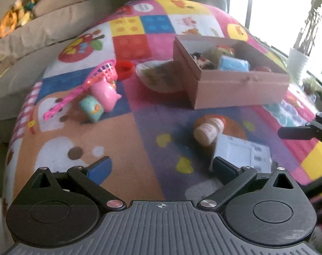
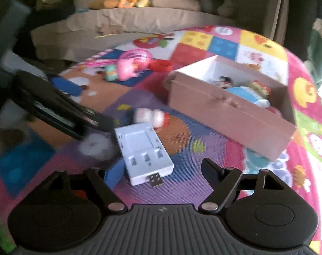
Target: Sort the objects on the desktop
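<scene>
A pink open box (image 1: 235,85) sits on the patchwork mat and holds several toys; it also shows in the right wrist view (image 2: 224,110). A white USB battery charger (image 2: 145,148) lies flat between my right gripper's (image 2: 161,170) open fingers, close to the left pad. In the left wrist view the charger (image 1: 241,155) lies by my open left gripper's (image 1: 161,167) right finger. A small white bottle with a red cap (image 1: 209,129) lies on its side just beyond the charger. A pink pig toy (image 1: 103,93), a teal toy (image 1: 90,108), a pink net scoop (image 1: 82,87) and a red ring (image 1: 124,69) lie at the left.
A patterned bowl (image 1: 158,76) leans against the box's left side. A beige sofa (image 1: 44,25) with plush toys runs along the far left. The other gripper's black body (image 2: 54,104) reaches in at the left of the right wrist view. A potted plant (image 1: 296,61) stands by the window.
</scene>
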Motion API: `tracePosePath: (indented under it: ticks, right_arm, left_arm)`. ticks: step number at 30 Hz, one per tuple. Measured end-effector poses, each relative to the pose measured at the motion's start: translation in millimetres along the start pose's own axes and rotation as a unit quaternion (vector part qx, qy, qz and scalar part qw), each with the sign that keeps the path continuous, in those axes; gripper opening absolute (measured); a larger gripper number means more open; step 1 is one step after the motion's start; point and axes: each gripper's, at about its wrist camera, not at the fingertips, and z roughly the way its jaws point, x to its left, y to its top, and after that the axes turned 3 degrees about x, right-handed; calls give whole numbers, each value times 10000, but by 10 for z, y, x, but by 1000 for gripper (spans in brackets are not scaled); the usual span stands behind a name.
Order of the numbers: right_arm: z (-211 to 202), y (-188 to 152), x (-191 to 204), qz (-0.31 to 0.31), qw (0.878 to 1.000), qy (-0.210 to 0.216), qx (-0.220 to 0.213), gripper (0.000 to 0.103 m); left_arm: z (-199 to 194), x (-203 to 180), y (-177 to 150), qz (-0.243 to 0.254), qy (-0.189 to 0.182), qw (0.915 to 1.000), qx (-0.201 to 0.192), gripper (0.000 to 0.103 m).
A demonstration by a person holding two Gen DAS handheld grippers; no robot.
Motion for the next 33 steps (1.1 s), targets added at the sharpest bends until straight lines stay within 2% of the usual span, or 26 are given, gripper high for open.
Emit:
tracePosePath:
  ticks: [2, 4, 5, 8, 10, 13, 17, 19, 20, 23, 25, 27, 30, 33]
  right_arm:
    - [26, -34, -76, 46, 9971, -762, -77, 79]
    - [25, -60, -228, 280, 9917, -1254, -48, 79]
    - [-6, -86, -325, 503, 9910, -1240, -6, 79]
    - [-101, -190, -558, 1242, 9897, -712, 45, 81]
    - [-142, -276, -576, 1426, 9885, -496, -4, 83]
    - [-111, -357, -490, 1369, 9897, -422, -10, 83]
    - [-96, -325, -435, 1353, 9899, -406, -79, 87]
    - [-75, -322, -435, 1352, 9899, -415, -12, 87]
    - [-82, -327, -448, 1380, 9896, -406, -15, 87]
    - [-91, -345, -478, 1471, 9885, -352, -20, 87]
    - [-83, -345, -481, 1487, 9883, -344, -10, 88]
    - [-84, -347, -475, 1498, 9881, -358, -12, 88]
    - [-89, -353, -483, 1529, 9876, -365, -19, 89]
    - [-90, -351, -488, 1524, 9876, -369, -28, 91]
  left_arm:
    - [-18, -6, 23, -4, -59, 10000, -31, 103]
    - [3, -57, 48, 83, -72, 9999, -37, 103]
    - [31, -93, 63, 135, -98, 9999, -30, 103]
    - [151, -208, 102, 306, -133, 9994, -31, 103]
    - [256, -258, 144, 349, -65, 9994, -18, 103]
    - [391, -265, 258, 37, -103, 9999, 52, 103]
    - [436, -250, 433, -619, -444, 9971, -20, 102]
    - [457, -271, 487, -707, -499, 9962, -1, 86]
    - [485, -280, 507, -737, -478, 9961, 81, 71]
    - [581, -251, 543, -1019, -517, 9931, 269, 70]
    - [606, -242, 575, -1116, -526, 9921, 245, 69]
    - [626, -256, 598, -1064, -548, 9925, 234, 62]
    - [621, -304, 551, -653, -514, 9962, 257, 51]
    - [525, -287, 434, -158, -413, 9988, 210, 45]
